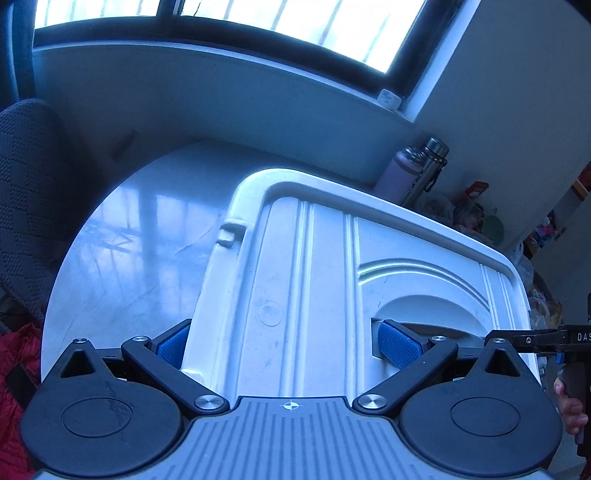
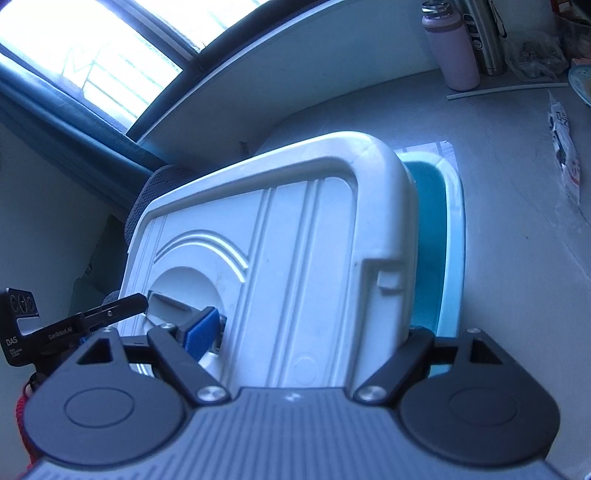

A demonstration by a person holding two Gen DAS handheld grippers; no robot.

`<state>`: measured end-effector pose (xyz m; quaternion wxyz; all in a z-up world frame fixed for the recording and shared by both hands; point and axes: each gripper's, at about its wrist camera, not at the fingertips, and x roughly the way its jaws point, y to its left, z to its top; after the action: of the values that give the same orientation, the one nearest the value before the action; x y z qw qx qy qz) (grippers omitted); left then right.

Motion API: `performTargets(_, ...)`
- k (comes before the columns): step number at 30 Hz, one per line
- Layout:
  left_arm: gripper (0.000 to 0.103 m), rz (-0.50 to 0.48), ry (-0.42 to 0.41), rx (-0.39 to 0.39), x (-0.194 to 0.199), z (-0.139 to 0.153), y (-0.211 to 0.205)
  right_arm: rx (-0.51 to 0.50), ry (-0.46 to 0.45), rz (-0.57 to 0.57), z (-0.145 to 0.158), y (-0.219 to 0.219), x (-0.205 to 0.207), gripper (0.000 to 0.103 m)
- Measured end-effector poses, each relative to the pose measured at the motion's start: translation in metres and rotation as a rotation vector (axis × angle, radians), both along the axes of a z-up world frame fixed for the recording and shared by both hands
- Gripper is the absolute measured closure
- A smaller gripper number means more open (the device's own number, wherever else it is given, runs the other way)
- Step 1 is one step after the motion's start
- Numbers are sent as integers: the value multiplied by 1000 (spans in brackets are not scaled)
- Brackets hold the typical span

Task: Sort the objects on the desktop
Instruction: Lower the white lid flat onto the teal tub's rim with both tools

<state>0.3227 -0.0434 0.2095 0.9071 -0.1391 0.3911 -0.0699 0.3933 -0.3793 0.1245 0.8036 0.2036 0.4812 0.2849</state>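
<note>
Glossy white table [image 1: 122, 236] w/ lid [image 1: 314, 277], window [image 1: 229, 22] behind.

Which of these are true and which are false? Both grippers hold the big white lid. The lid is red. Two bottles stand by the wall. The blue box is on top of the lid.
1. Both grippers hold the big white lid. True: the left gripper and the right gripper each clamp one half of it.
2. The lid is red. False: it is white.
3. Two bottles stand by the wall. True: a pale pink bottle and a steel bottle stand side by side.
4. The blue box is on top of the lid. False: the blue box shows behind and below the lid.
</note>
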Motion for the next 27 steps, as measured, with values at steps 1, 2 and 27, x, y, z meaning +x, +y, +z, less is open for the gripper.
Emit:
performTargets(1, 1, 2, 8, 0, 7, -2, -1, -3, 8, -1, -2, 0, 7, 18)
performTargets(2, 1, 3, 17, -3, 14, -5, -1, -7, 16, -3, -3, 0, 12, 18)
performTargets(27, 0, -69, 129, -79, 94, -61, 14, -165, 151, -26, 6, 20, 63, 15)
